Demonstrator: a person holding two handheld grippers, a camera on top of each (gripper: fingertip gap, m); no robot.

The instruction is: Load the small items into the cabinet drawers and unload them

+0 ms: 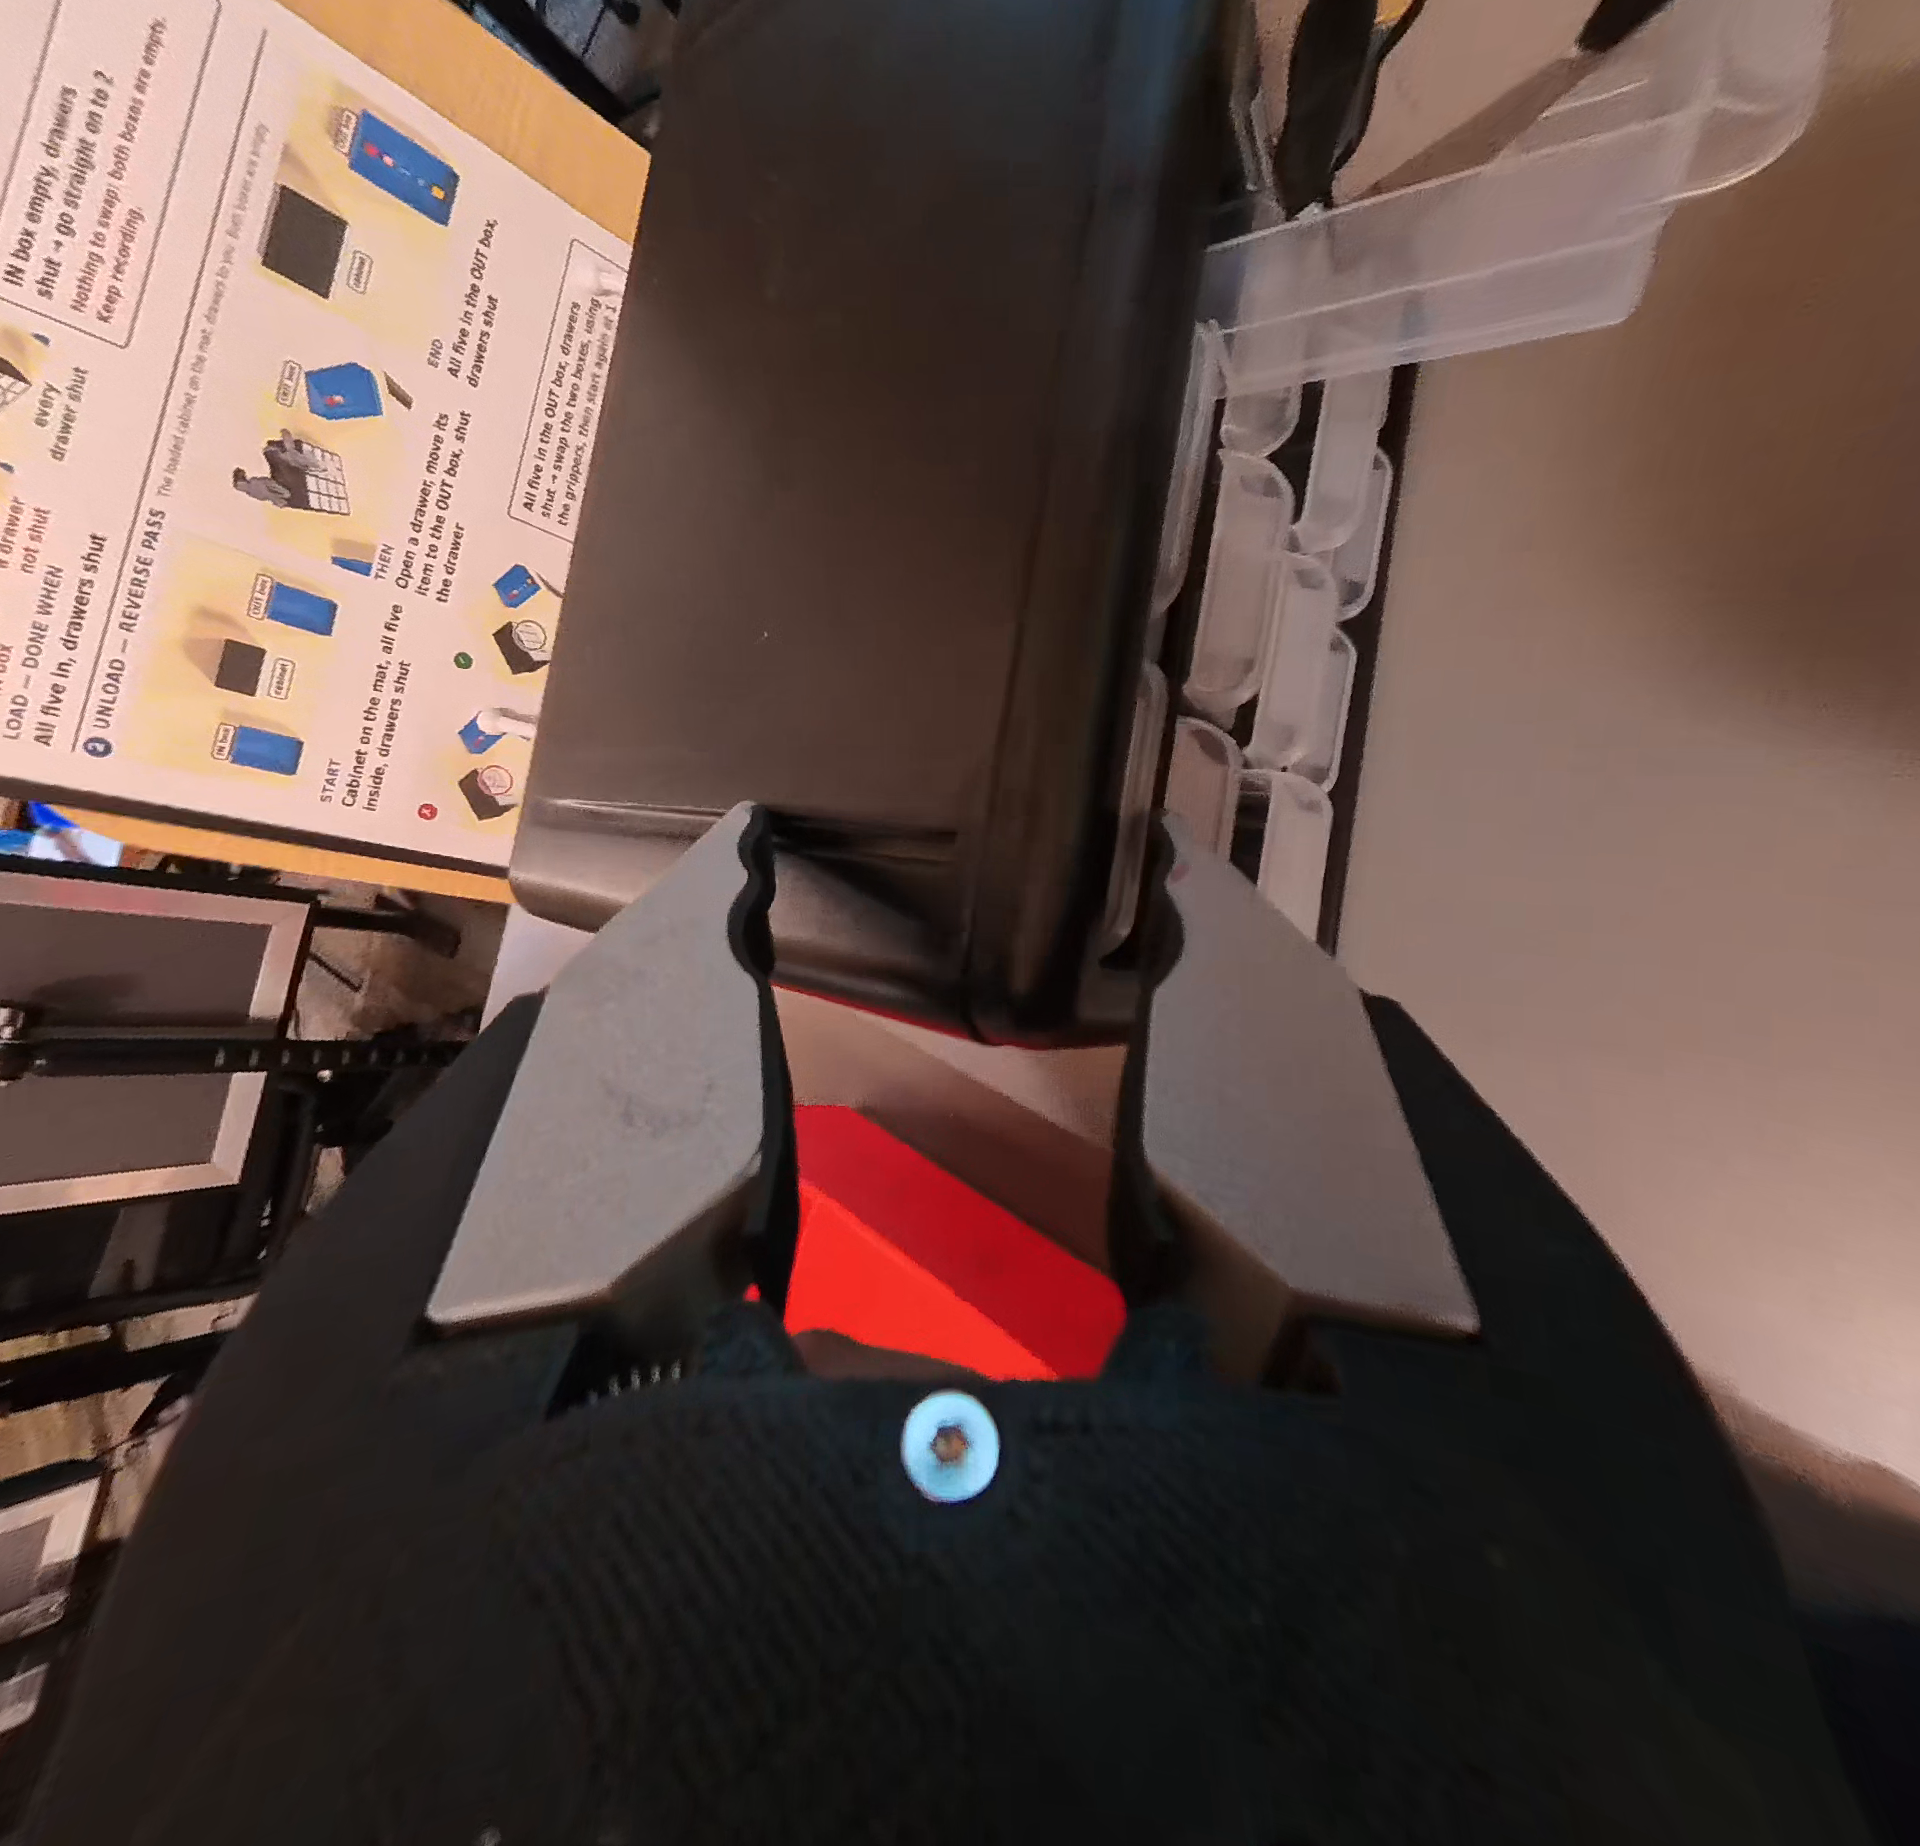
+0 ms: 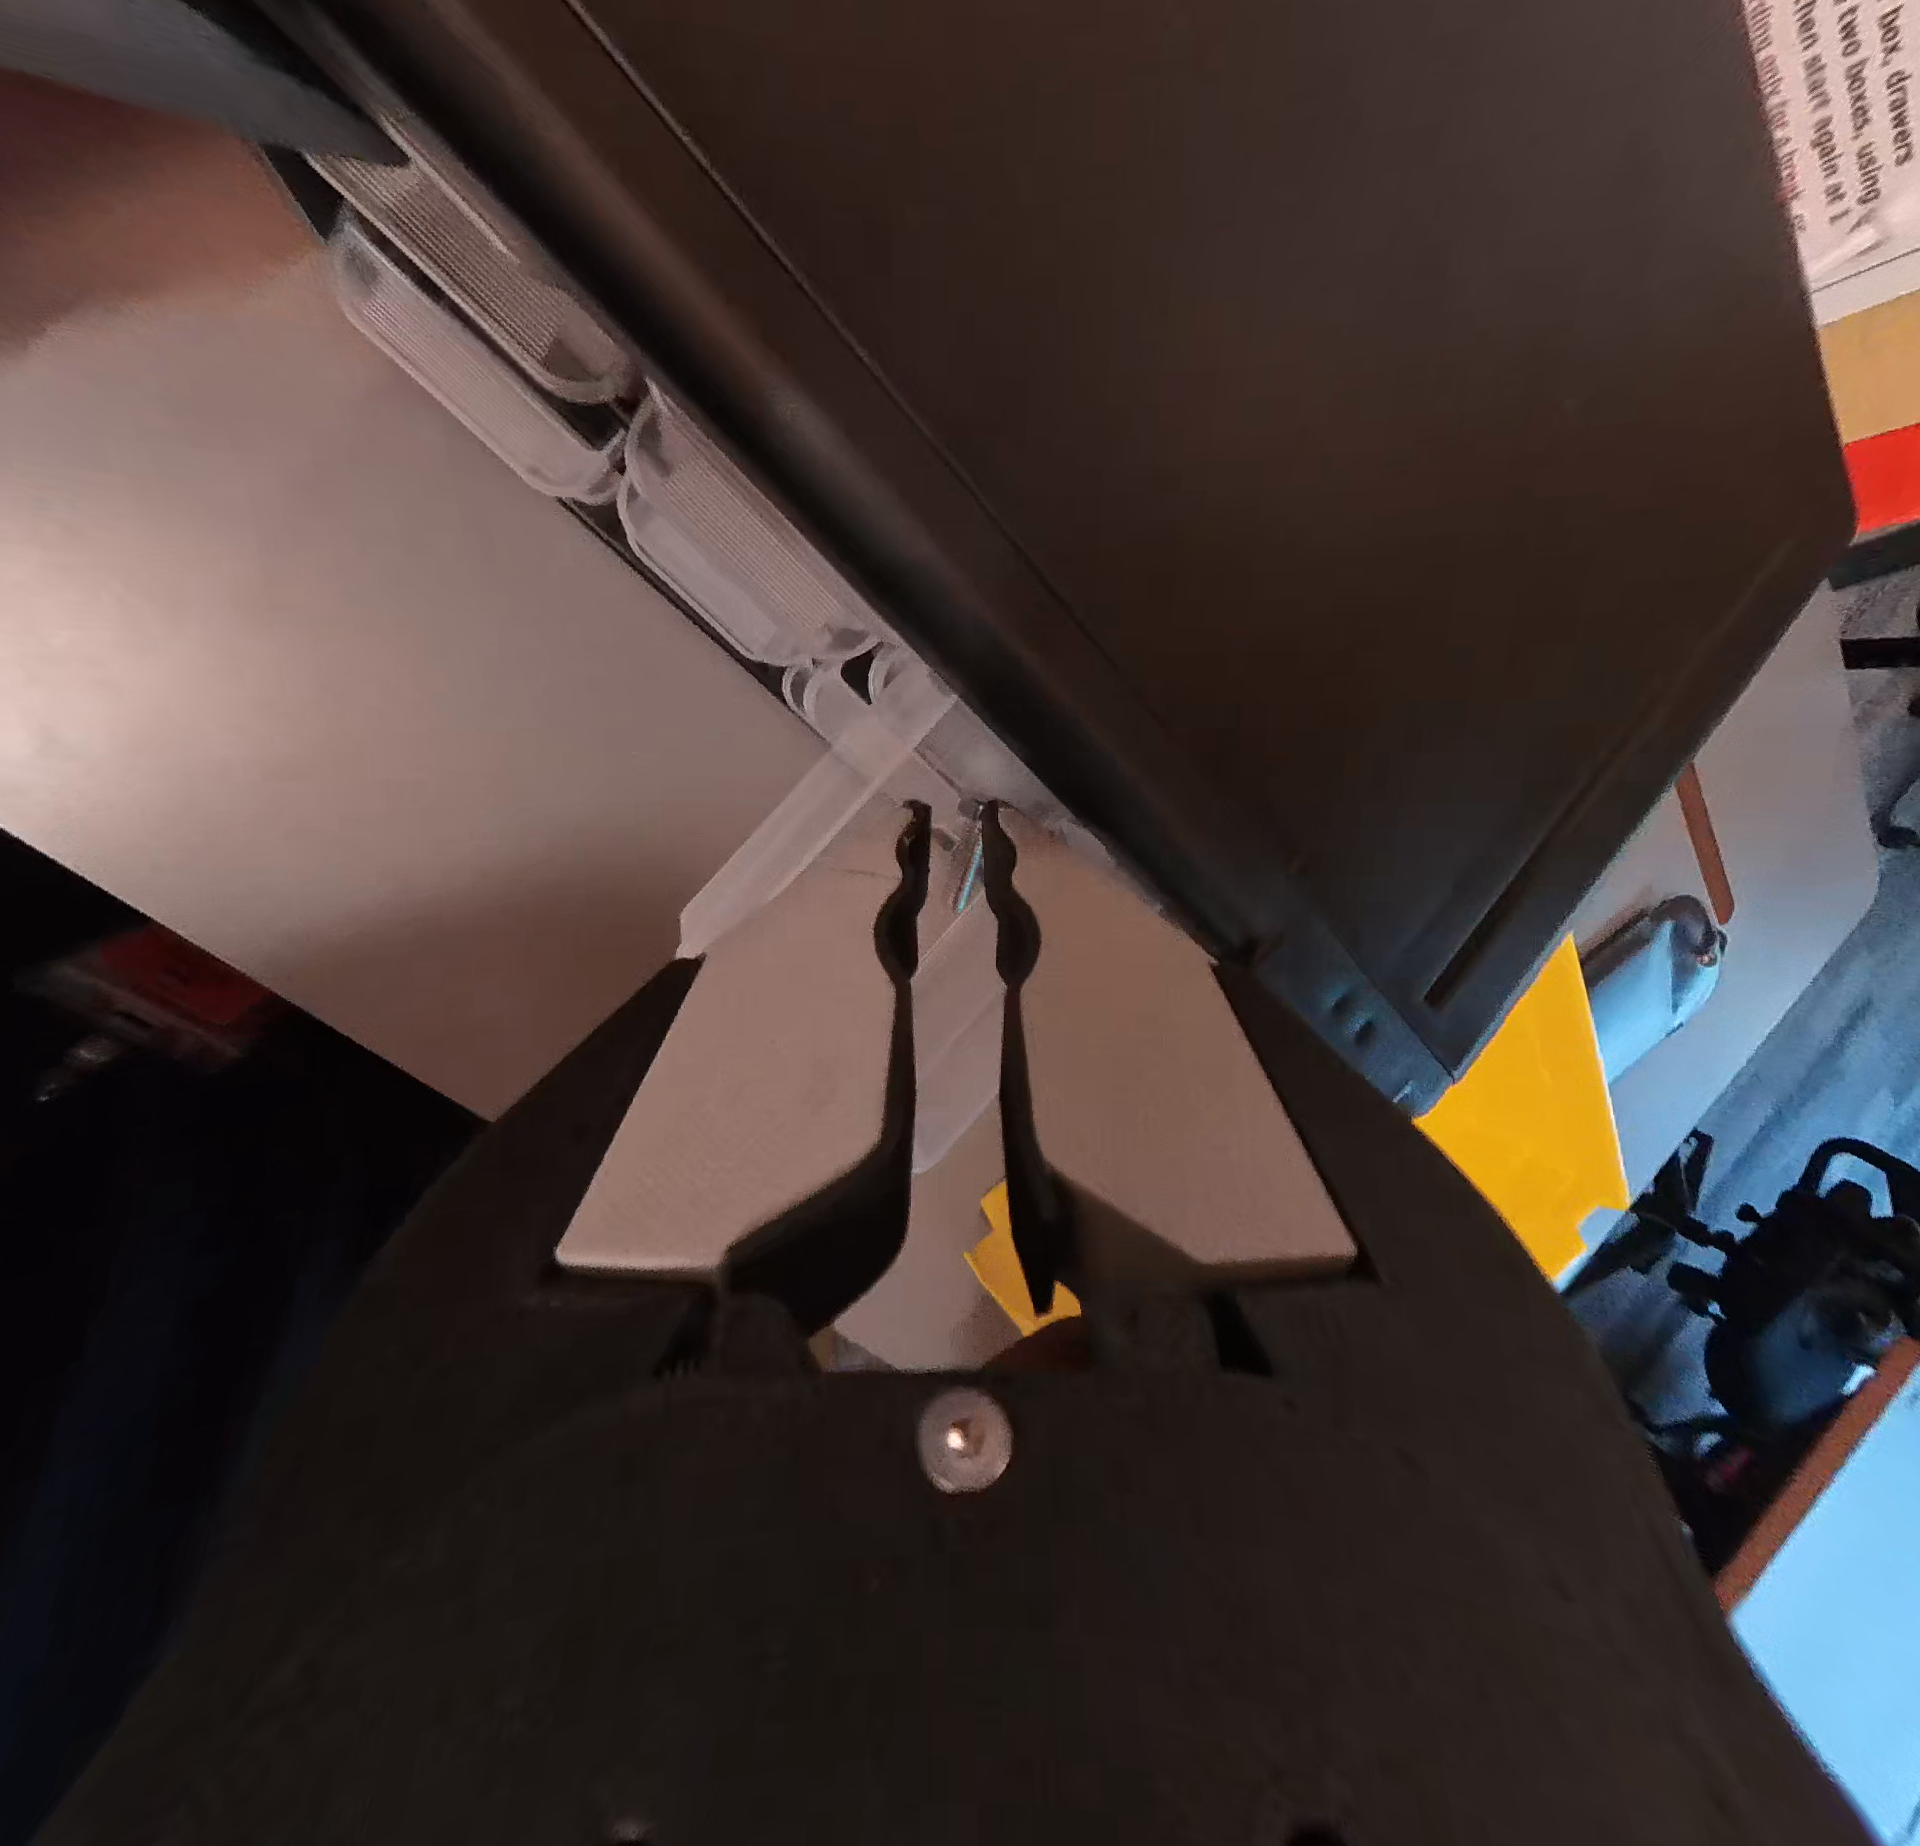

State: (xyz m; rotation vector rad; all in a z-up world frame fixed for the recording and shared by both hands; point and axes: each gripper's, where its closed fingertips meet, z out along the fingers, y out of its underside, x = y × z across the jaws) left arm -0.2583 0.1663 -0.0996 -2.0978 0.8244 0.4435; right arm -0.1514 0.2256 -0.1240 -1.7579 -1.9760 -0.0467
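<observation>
1 small silvery screw (image 2: 966,861) is the item in hand. It lies in a pulled-out clear drawer (image 2: 769,861) at the front of the black cabinet (image 2: 1247,342), between the tips of the right gripper (image 2: 948,830). Those jaws have narrowed almost together around it. The screw rests against 1 finger (image 2: 997,861), and whether both pads bite I cannot tell. I judge it light, rigid and slick, liable to roll or twist out, so a pinch across the shank near the head seems safest. The thin drawer walls will probably flex.

The left gripper (image 1: 956,861) is spread wide, its 2 fingers straddling a cabinet corner (image 1: 1039,965). A red box (image 1: 935,1266) sits below and a printed sheet (image 1: 260,394) beside it.
</observation>
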